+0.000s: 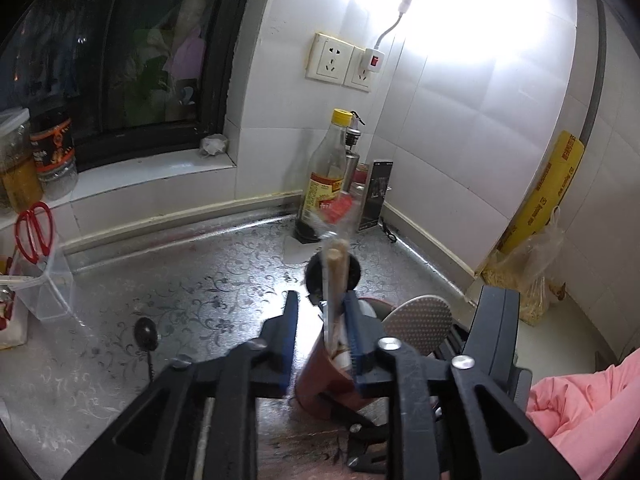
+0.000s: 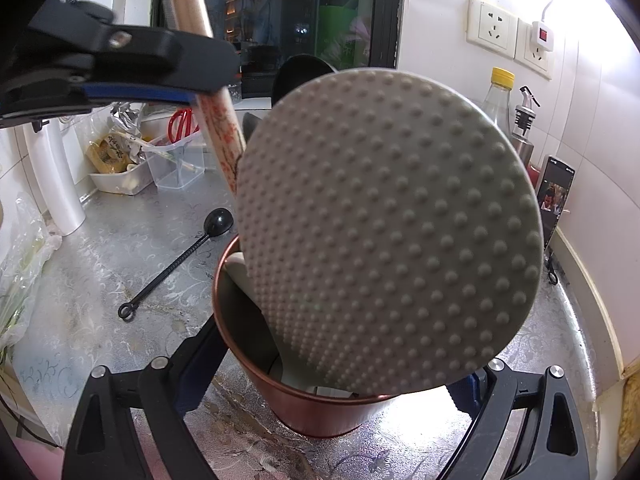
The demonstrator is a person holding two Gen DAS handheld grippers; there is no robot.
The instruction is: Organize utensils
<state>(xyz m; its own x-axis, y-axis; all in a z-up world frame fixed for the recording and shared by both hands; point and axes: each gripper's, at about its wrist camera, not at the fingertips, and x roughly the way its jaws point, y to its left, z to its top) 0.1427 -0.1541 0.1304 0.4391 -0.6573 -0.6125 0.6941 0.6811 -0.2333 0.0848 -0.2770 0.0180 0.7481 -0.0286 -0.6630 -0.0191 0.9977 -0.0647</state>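
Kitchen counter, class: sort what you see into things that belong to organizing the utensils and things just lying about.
Belongs to the job:
copper cup
dimpled rice paddle
wrapped chopsticks
black spoon

Lying about:
yellow-capped bottle
red scissors
phone
wall sockets

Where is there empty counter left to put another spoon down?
The widest bare patch of counter lies between the black spoon, the clear tub and the window-side wall. A smaller patch sits between the copper cup and the bottles. It is crowded around the cup and in the bottle corner.
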